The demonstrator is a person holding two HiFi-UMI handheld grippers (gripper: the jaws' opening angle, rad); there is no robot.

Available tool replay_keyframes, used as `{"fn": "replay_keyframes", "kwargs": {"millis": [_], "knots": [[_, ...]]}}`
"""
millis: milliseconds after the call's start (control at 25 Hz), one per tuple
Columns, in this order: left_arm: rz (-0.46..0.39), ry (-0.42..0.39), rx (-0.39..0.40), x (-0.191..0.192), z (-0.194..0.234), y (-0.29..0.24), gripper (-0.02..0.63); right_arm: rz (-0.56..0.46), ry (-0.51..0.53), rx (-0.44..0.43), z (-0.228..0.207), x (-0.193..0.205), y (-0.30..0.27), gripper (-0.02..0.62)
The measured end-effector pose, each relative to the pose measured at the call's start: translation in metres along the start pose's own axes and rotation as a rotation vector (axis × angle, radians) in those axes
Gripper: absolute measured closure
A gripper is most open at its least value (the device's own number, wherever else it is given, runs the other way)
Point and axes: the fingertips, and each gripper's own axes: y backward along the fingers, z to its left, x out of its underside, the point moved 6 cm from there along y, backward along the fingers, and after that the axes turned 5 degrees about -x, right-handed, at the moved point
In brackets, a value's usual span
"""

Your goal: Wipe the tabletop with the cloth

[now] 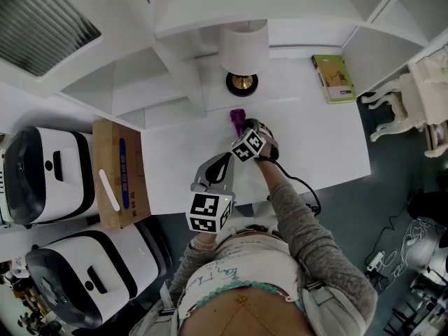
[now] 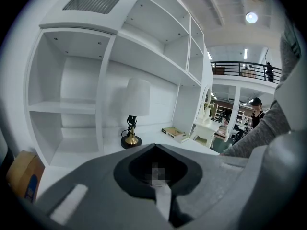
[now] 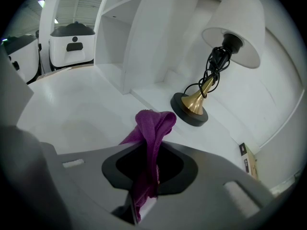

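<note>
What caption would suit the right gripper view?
Right gripper holding a purple cloth, white tabletop and brass-footed lamp beyond.

Lamp (image 1: 243, 53) with white shade, brass stem and round black foot at the back edge of the table (image 1: 329, 138), about midway along. Black cord (image 3: 213, 68) wound round the stem. Green-and-yellow book (image 1: 334, 78) flat near the back right corner. Cardboard box (image 1: 120, 172) with a blue stripe at the left edge. White machine with dark lid (image 1: 45, 177) left of the box; second such machine (image 1: 84, 275) nearer the front. White open shelving (image 2: 72, 104) behind the back edge. White carved furniture (image 1: 409, 96) off the right edge. Far off, railed balcony (image 2: 242, 71) and person in dark top (image 2: 257, 114).
</note>
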Motion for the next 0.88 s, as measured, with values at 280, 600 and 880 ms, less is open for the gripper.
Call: {"fn": "replay_keyframes", "kwargs": {"millis": [280,600,880], "knots": [[0.005,0.001,-0.004,-0.003,-0.014,-0.008,0.604,0.002,-0.003,-0.009,-0.013,0.012,0.004,0.525],[0.009,-0.004,-0.009,-0.005,-0.032,-0.018,0.604,0.006,0.001,-0.007,-0.028,0.026,0.006,0.525],[0.016,-0.007,-0.014,-0.006,-0.046,-0.026,0.604,-0.001,0.011,-0.005,-0.041,0.036,0.008,0.525]]}}
